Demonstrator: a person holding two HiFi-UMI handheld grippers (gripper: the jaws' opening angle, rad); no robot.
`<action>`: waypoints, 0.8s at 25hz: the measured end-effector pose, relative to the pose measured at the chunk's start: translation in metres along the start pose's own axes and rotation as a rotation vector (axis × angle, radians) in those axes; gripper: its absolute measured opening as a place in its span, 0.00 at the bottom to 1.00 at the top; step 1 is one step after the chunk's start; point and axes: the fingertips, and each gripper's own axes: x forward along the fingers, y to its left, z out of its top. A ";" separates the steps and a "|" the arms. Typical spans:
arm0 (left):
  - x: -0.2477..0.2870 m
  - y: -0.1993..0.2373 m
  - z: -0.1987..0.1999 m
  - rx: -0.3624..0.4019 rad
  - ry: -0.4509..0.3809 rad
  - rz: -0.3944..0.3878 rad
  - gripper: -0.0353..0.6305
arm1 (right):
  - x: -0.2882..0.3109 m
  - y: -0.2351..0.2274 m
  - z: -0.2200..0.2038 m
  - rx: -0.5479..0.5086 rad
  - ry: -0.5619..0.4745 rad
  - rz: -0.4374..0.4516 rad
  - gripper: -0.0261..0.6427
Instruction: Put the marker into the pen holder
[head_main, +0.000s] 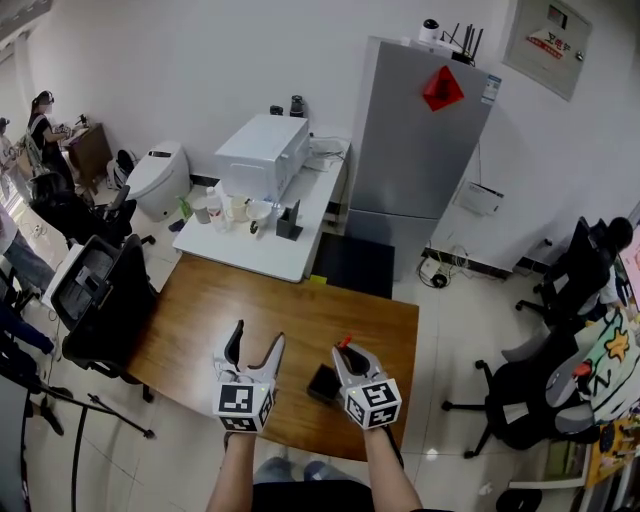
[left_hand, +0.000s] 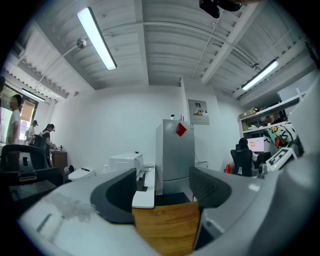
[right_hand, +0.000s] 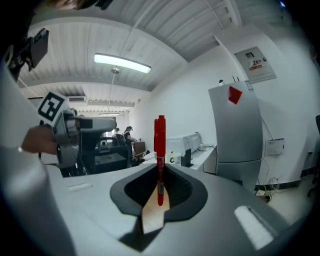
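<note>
Red plastic, slim, capped: one marker (right_hand: 160, 145). It stands upright, pinched low on its barrel by the closed jaws of the right gripper (right_hand: 160, 196), which holds it over the near end of the wooden table (head_main: 300, 300). Only the right gripper view shows its full length and the band of small print on the barrel. In the head view just its red tip pokes above the jaws.

One pen holder (head_main: 322, 382): black, squarish, on the wooden table between the two grippers and just beside the right one. It appears in the head view only. The marker is not in it.

Two grippers, each bearing one marker cube. The jaws of the left gripper (left_hand: 162, 186) are spread wide, with nothing between them but table edge and room.

One white table (head_main: 300, 245) stands beyond, carrying one white box-shaped machine (head_main: 262, 150). One grey refrigerator (head_main: 415, 140) bears one red diamond sticker (head_main: 442, 88).

Two ceiling strip lights (left_hand: 95, 37) appear in the left gripper view and not from the head.
</note>
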 end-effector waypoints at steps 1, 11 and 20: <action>0.002 0.001 0.000 -0.004 -0.001 -0.002 0.55 | 0.004 0.000 -0.014 0.001 0.026 -0.002 0.11; 0.012 0.011 -0.011 -0.009 0.027 -0.032 0.55 | 0.022 -0.008 -0.148 0.065 0.311 -0.088 0.11; 0.016 0.023 -0.020 -0.001 0.046 -0.043 0.55 | 0.026 -0.008 -0.188 0.105 0.464 -0.152 0.11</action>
